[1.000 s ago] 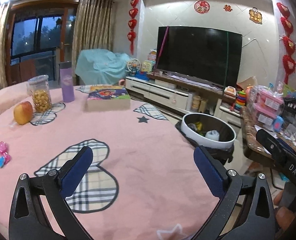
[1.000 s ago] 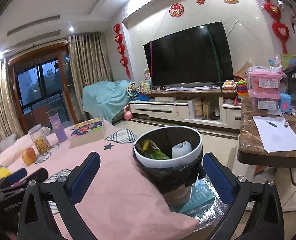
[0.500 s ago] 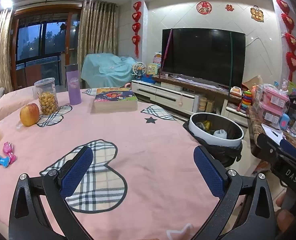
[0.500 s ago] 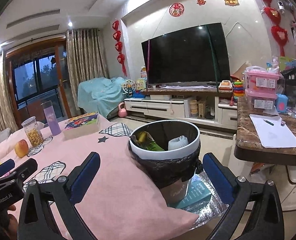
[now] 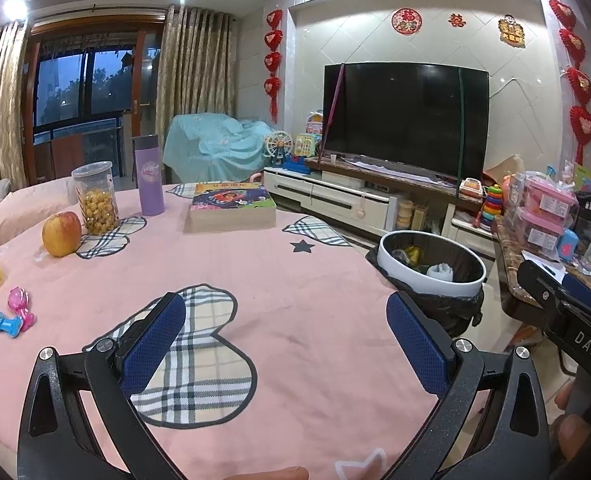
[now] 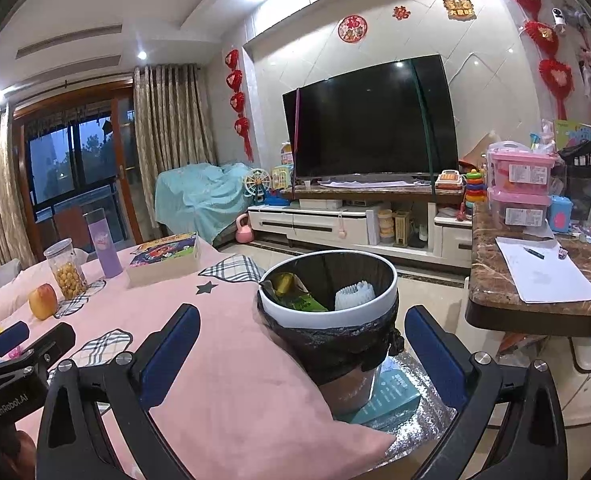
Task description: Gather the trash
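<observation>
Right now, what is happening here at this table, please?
A person holds two grippers over a table with a pink cloth, collecting trash. Both the left gripper and the right gripper are open and hold nothing. The trash bin beside the table already contains wrappers and a white item. An apple, a jar of snacks, a purple bottle, a book and small toys stand on the cloth.
</observation>
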The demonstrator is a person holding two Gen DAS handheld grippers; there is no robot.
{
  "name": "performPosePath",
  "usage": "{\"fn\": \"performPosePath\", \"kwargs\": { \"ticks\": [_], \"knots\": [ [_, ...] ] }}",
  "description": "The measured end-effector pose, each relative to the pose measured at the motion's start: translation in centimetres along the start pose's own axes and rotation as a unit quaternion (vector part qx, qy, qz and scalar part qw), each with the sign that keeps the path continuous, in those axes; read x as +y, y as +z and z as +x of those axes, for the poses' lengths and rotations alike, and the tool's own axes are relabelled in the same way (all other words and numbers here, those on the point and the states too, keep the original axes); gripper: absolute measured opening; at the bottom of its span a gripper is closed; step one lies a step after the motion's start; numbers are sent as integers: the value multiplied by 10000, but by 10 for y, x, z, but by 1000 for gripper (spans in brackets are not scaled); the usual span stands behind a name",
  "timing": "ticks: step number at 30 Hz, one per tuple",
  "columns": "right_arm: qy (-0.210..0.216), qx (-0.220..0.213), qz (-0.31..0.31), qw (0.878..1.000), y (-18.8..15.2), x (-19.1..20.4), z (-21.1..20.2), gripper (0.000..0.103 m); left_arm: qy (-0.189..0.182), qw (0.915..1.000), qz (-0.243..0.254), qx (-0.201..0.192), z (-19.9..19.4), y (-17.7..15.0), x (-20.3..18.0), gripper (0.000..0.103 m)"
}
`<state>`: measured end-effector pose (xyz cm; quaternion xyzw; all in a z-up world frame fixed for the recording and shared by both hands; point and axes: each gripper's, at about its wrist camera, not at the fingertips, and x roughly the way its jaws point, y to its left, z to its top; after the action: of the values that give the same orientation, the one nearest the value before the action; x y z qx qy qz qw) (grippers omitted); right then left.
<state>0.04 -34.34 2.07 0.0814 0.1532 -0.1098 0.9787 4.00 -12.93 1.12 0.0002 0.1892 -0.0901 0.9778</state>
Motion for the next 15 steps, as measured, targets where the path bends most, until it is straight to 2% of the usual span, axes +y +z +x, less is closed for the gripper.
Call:
{"fn": "performPosePath", "kwargs": {
  "ticks": [15],
  "knots": [
    [39,-8,14,10000,0,1,-1,103,18,10000,-26,-19,-1,0,3,103]
  ]
}}
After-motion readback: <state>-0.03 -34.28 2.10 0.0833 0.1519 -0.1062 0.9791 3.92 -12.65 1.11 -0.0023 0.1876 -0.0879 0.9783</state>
